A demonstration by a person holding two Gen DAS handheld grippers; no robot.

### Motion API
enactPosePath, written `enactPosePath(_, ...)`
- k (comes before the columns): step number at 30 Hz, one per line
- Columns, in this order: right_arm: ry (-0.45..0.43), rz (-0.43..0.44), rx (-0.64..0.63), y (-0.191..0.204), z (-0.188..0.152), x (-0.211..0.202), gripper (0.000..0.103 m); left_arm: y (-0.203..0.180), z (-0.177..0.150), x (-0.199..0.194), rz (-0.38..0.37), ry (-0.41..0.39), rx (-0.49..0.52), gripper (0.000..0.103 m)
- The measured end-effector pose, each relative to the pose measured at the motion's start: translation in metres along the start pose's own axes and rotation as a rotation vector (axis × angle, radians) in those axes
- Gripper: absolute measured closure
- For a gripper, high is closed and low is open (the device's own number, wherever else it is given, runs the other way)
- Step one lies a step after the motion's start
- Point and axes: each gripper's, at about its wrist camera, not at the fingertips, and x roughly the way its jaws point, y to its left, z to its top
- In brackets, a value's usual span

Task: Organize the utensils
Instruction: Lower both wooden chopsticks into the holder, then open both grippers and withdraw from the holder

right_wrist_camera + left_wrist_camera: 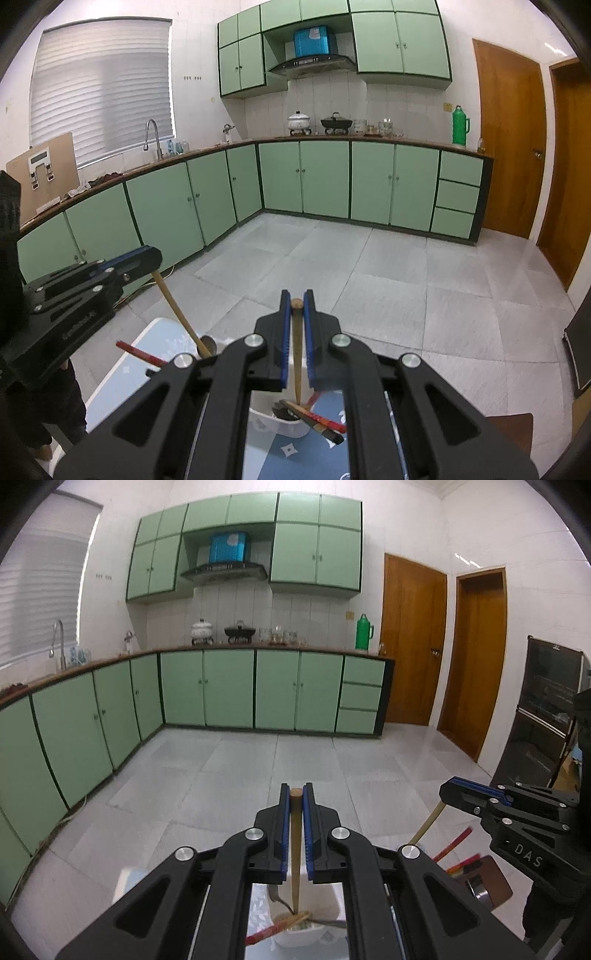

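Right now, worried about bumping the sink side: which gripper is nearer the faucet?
Left. The left gripper is on the side of the room where the faucet stands, toward that counter. The right gripper sits beside it, further toward the wooden doors.

Two wooden-handled utensils stand nearly upright over the white container (284, 424). One handle (295, 849) ends in a metal head down inside it; the other handle (297, 354) dips in too. Red chopsticks (325, 421) lie slanted across the container's rim.
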Motion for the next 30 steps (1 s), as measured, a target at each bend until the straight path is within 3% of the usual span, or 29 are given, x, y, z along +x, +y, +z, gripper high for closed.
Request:
enactPosePath(5,0.010,-0.011,-0.004,0.000,-0.010,0.003,0.092,0.007,-0.008,0.004,-0.010,0.035,-0.025,0.094)
enactPosePath(7,-0.017,-0.021,0.014,-0.005,-0.010,-0.006,0.061,0.009,-0.004,-0.006,-0.037,0.014,-0.037,0.087)
enactPosePath(15,-0.132,-0.130,-0.047,-0.015,-0.017,-0.066,0.040,0.013,0.003,-0.078,-0.011,-0.118,-0.050,0.037)
enactPosePath(21,-0.153,-0.171,-0.036,-0.014,-0.051,-0.114,0.016,0.005,-0.023,-0.129,0.005,-0.144,-0.064,0.018)
enactPosePath(30,-0.090,-0.077,0.048,0.007,-0.109,-0.164,0.007,-0.012,-0.086,-0.175,0.043,-0.031,-0.059,0.007)
